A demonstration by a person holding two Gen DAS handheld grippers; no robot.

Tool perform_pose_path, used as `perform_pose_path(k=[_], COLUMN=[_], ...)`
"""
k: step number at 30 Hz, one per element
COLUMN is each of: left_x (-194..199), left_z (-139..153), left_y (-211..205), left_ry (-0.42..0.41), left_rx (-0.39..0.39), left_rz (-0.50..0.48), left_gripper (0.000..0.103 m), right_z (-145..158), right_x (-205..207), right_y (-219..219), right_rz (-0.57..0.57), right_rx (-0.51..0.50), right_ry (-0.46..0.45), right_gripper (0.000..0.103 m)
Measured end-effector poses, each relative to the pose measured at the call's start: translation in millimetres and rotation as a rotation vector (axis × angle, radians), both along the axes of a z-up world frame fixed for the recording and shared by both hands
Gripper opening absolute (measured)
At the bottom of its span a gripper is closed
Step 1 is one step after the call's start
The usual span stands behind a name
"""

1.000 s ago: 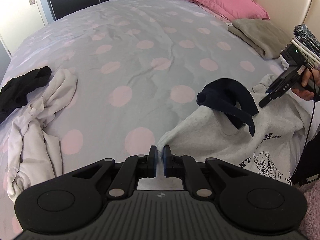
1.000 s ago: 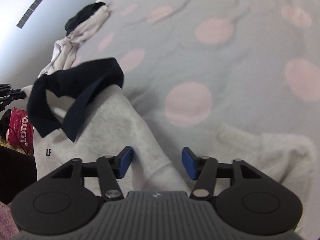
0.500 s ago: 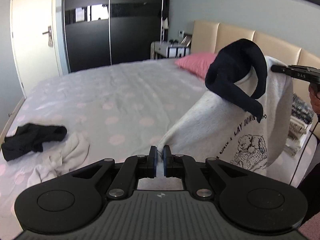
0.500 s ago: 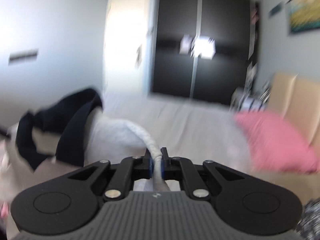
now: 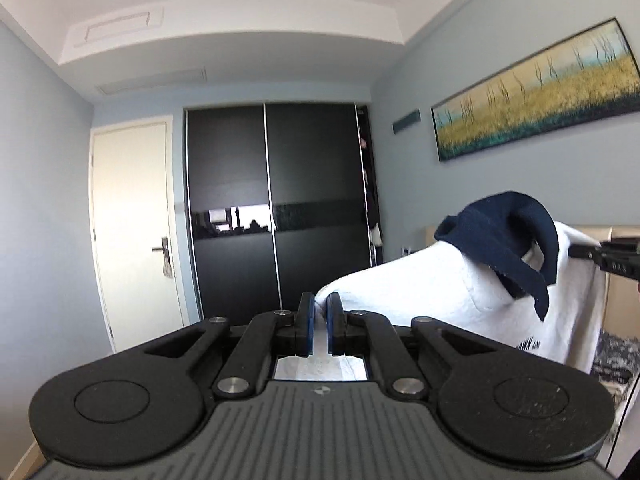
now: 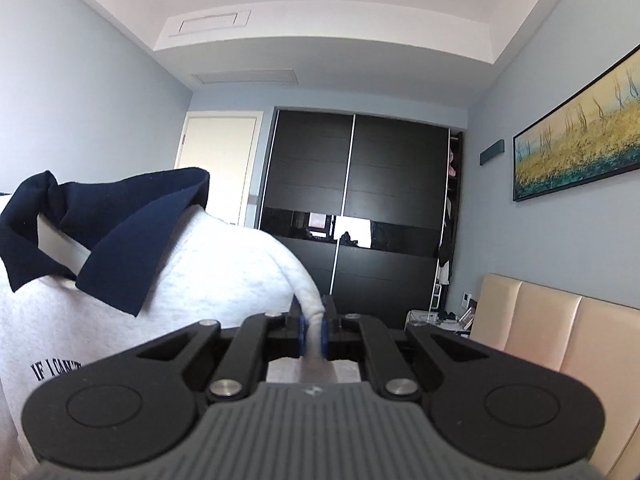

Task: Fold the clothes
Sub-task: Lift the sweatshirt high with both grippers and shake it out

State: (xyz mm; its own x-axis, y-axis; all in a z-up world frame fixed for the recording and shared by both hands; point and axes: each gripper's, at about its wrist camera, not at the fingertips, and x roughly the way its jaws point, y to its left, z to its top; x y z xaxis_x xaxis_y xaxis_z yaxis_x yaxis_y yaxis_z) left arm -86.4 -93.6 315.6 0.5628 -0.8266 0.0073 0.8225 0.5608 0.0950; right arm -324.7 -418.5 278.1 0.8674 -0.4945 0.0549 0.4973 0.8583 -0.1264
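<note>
Sweatshirt (image 5: 432,296) fabric fills the right of the left wrist view, hanging in the air in front of the black wardrobe (image 5: 276,208), well above anything it could rest on. The left gripper (image 5: 319,322) is pinched almost fully together on one top corner of it, a thin edge of cloth caught between the blue pads. It looks soft and limp, thick enough to carry some weight, so it should sag between two holds and swing if moved fast. The top corners by the shoulders seem the sensible places to hold it. Far right, the right gripper (image 5: 600,258) reaches the other top edge.

In the right wrist view the right gripper (image 6: 313,330) is clamped narrow on a rolled seam of the sweatshirt (image 6: 216,264). The garment is pale heather grey with a navy collar (image 6: 120,236) flopped open over the chest, and dark printed lettering (image 6: 56,370) lower down, only partly readable.
</note>
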Motion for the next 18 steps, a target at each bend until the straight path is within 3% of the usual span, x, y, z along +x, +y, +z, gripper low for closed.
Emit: perform_pose_path(k=[4,8,13,18], left_x=[-28,-40,-35,18], left_z=[26,49,57,17], left_y=[14,20,9,-27], left_ry=[-0.104,-0.167,-0.175,-0.047], left_rx=[-0.128,-0.200,-0.193,-0.029], left_rz=[0.010,-0.001,-0.012,0.023], left_gripper=[0.005,0.005,0.005,0.005], right_z=[24,54,66,38], right_x=[-37,-67,-75,-37], right_y=[24,38,40,8], right_rz=[0.000,0.039,0.050,0.050], right_rx=[-0.070,-0.116,-0.150,-0.072], right_ry=[-0.114,-0.181,-0.231,-0.161], right_gripper=[0.008,0.008,0.009,0.009])
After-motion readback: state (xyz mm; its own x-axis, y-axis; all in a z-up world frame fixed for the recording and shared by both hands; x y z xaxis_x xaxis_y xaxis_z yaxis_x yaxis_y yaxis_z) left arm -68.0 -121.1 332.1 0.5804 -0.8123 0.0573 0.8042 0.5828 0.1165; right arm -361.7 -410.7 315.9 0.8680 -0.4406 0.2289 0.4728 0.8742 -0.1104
